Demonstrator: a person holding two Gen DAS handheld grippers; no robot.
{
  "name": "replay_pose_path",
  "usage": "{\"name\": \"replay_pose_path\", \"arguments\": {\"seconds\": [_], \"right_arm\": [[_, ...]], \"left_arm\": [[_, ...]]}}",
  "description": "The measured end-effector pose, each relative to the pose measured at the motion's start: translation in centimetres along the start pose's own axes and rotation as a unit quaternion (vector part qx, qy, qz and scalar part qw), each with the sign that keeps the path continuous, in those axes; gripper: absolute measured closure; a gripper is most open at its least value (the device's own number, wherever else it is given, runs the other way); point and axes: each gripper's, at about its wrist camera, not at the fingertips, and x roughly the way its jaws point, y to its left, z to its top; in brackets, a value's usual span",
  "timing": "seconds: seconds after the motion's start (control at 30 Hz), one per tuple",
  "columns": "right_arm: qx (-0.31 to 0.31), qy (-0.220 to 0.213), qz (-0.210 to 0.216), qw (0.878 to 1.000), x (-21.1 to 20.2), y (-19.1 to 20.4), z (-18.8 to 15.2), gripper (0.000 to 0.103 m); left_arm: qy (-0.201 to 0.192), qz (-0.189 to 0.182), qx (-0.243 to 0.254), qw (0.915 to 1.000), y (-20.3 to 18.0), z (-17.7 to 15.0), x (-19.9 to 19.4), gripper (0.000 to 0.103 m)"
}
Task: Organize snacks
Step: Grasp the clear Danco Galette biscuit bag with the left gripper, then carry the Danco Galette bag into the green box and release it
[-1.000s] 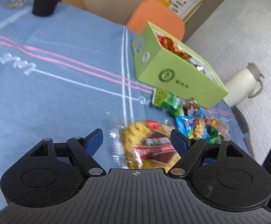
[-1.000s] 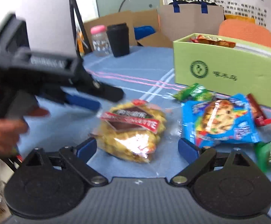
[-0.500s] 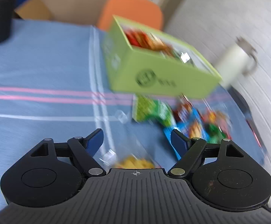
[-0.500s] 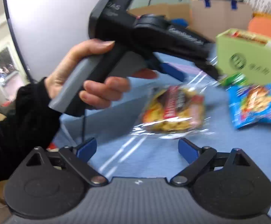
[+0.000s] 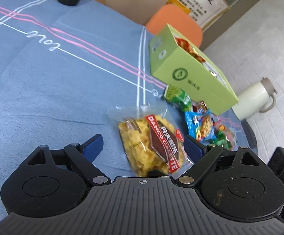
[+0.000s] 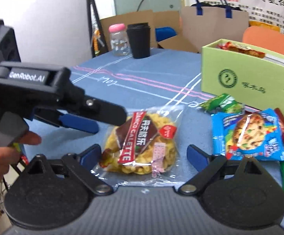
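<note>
Blue cloth [image 5: 44,90] covers the table, and the green box [image 5: 188,74] sits at its far side, open on top with red packets already inside, so that is where I judge the loose snacks belong. Both my claws point at the galette bag [image 6: 140,145], which lies flat on the cloth between their tips. My left claw [image 5: 142,146] is spread wide, gripping nothing; my right claw [image 6: 143,154] likewise gapes empty. Blue cookie pack [image 6: 247,135] and green packets [image 6: 222,103] lie close beside the box, waiting their turn
</note>
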Motion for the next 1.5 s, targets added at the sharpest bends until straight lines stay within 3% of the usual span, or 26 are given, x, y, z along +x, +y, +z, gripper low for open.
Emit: {"name": "replay_pose_path", "arguments": {"seconds": [0.13,0.23,0.3,0.37,0.57,0.7,0.9,1.03,1.17,1.27,1.33,1.4,1.5], "right_arm": [[-0.020,-0.002,-0.001,1.000,0.5,1.4,0.1,0.010],[-0.046,-0.010,-0.028,0.999,-0.5,2.2,-0.4,0.012],[-0.060,-0.018,-0.055,0.997,-1.5,2.4,-0.6,0.012],[-0.063,-0.034,-0.082,0.994,-2.6,2.2,-0.6,0.012],[-0.030,-0.076,-0.126,0.989,-6.2,-1.9,1.2,0.012],[-0.043,-0.101,-0.157,0.981,-7.4,-6.0,5.2,0.012],[-0.048,-0.092,-0.179,0.978,-5.2,-13.7,12.5,0.012],[-0.029,-0.058,-0.172,0.983,-1.7,-18.7,14.9,0.012],[-0.004,-0.016,-0.143,0.990,2.2,-21.8,15.1,0.012],[-0.004,-0.006,-0.120,0.993,4.3,-22.1,14.9,0.011],[-0.004,0.000,-0.115,0.993,5.3,-21.9,15.0,0.010],[-0.007,0.002,-0.119,0.993,5.1,-21.4,15.2,0.010],[-0.010,-0.041,-0.136,0.990,1.5,-20.2,14.6,0.010]], "left_arm": [[0.016,-0.004,0.020,0.9997,-1.2,-0.4,0.8,0.034],[0.013,0.033,0.054,0.9979,-2.6,-1.2,1.0,0.069],[0.012,0.031,0.049,0.9983,-3.4,-1.4,1.1,0.079],[0.009,0.018,0.050,0.9985,-4.5,-1.2,1.4,0.081],[0.004,-0.022,0.068,0.9974,-9.3,1.2,3.1,0.082],[-0.009,-0.051,0.101,0.9936,-13.9,5.6,5.0,0.083],[-0.009,-0.056,0.155,0.9863,-20.7,14.7,9.8,0.080],[-0.006,-0.033,0.181,0.9830,-23.2,17.9,14.1,0.076],[0.025,-0.007,0.175,0.9842,-22.0,18.9,18.8,0.076],[0.040,0.017,0.168,0.9848,-19.5,18.6,21.0,0.078],[0.038,0.021,0.159,0.9863,-18.1,18.6,21.6,0.073],[0.036,0.014,0.151,0.9877,-17.5,18.6,21.3,0.061],[0.008,-0.025,0.139,0.9899,-17.0,18.3,18.1,0.042]]}}
